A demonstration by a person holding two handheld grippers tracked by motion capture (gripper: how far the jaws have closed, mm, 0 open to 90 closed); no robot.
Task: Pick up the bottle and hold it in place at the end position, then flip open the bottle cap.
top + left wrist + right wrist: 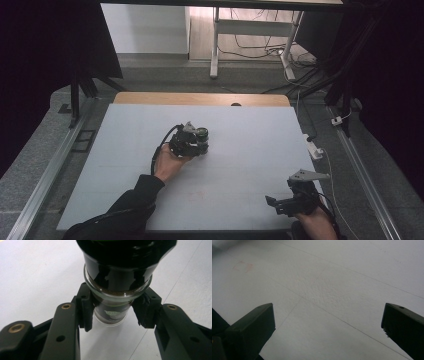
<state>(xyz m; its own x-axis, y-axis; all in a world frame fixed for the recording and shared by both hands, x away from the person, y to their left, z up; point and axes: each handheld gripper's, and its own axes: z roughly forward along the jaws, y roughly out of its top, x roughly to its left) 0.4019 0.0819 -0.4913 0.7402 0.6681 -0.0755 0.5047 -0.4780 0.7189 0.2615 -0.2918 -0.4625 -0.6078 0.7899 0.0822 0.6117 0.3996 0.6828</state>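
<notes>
The left gripper [113,315] is pinching a slippery, breakable glass jar [116,287] below its rim; the right gripper [328,325] is idling, jaws spread.

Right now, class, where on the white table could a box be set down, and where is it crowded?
Most of the white table is bare: the far strip along the wooden edge, the left side, and the wide middle between the two grippers. It is crowded only around the left gripper, shut on the dark glass jar, and at the near right corner by the open right gripper.
</notes>
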